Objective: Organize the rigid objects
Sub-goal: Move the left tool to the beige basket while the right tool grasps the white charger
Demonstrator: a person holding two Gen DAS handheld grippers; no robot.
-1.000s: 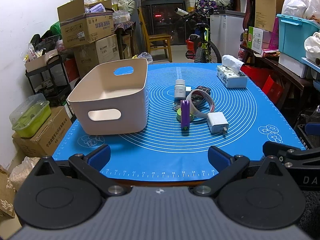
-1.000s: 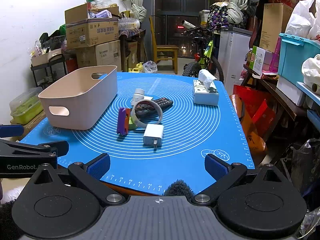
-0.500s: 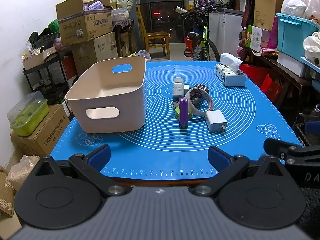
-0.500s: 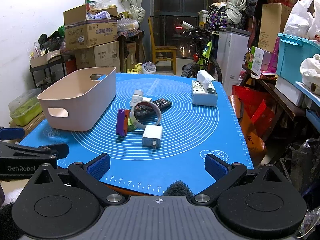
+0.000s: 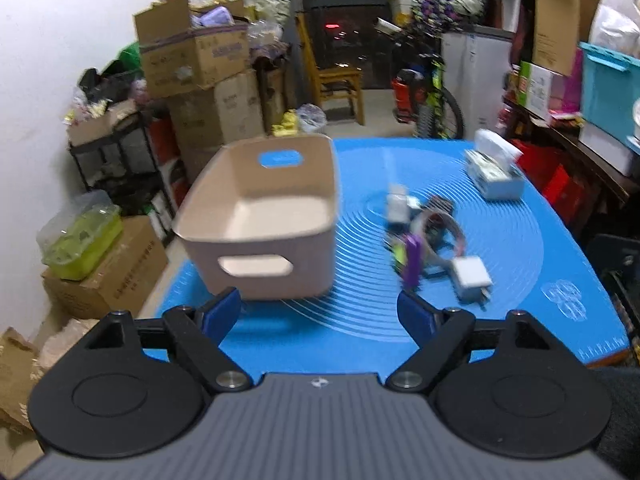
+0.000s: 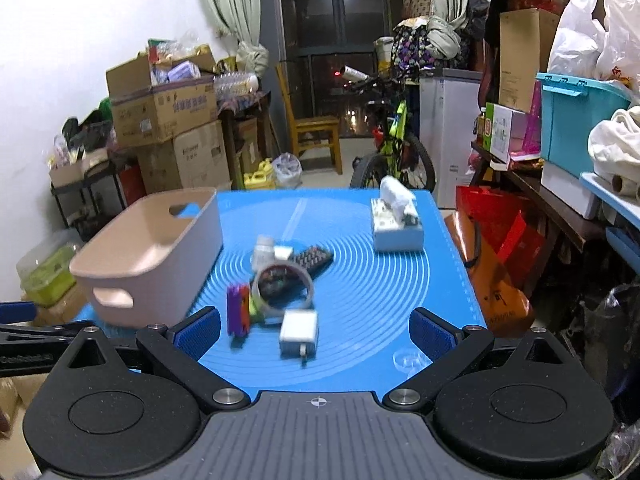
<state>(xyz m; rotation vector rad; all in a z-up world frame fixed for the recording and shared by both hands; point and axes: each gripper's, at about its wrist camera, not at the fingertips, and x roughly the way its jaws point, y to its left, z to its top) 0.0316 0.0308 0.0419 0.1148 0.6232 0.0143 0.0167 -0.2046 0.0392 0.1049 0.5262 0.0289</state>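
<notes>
Blue mat (image 5: 500, 240) covers the surface, frames are motion-blurred. Your left gripper (image 5: 320, 314) has its jaws wide apart with nothing between them; they have just been closing a little. Your right gripper (image 6: 316, 332) also has jaws spread wide and empty, hanging over the near edge of the mat. Beige bin (image 5: 264, 216) sits on the left part of the mat, open top, nothing visible inside, cut-out handle facing you. Right of the bin is a loose cluster: a purple block (image 6: 237, 310) standing on end, touching something yellow-green behind it, a white charger (image 6: 299, 332) lying nearest you with prongs toward the near edge, a tape ring (image 6: 285, 288) resting partly on a black remote (image 6: 314, 258), and a small white bottle (image 6: 263, 254) upright at the back, just beside the remote. A tissue box (image 6: 396, 222) stands well apart toward the far right side of the mat. The left gripper's black arm shows at the left edge of the right wrist view, beside the bin.
</notes>
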